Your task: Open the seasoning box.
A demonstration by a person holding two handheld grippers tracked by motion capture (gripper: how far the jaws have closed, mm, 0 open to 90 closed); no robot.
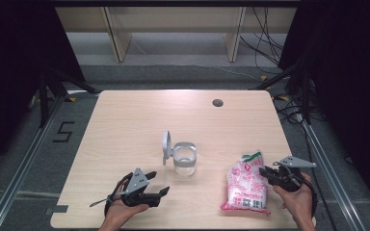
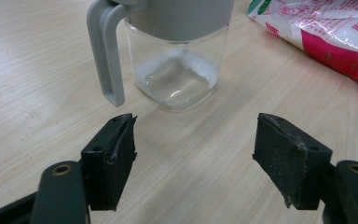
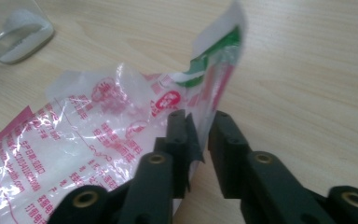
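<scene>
Resting on the worktop (image 1: pixel 125 125) at its right front: pink-and-white bag (image 1: pixel 246 187), top edge raised. Right gripper (image 3: pixel 199 122) narrow, jaws slightly apart astride that raised edge, pads not visibly pressing. Left gripper (image 2: pixel 193 144) wide, holding nothing, aimed at glass jar (image 2: pixel 177 70) with grey handle (image 2: pixel 105 51). Jar standing mid-worktop, left of bag, well apart. Bare worktop between left gripper and jar.

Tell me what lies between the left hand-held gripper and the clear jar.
Nothing but bare table. In the left gripper view, plain wood runs from the open left hand-held gripper to the clear jar; the high view shows the same gap.
</scene>
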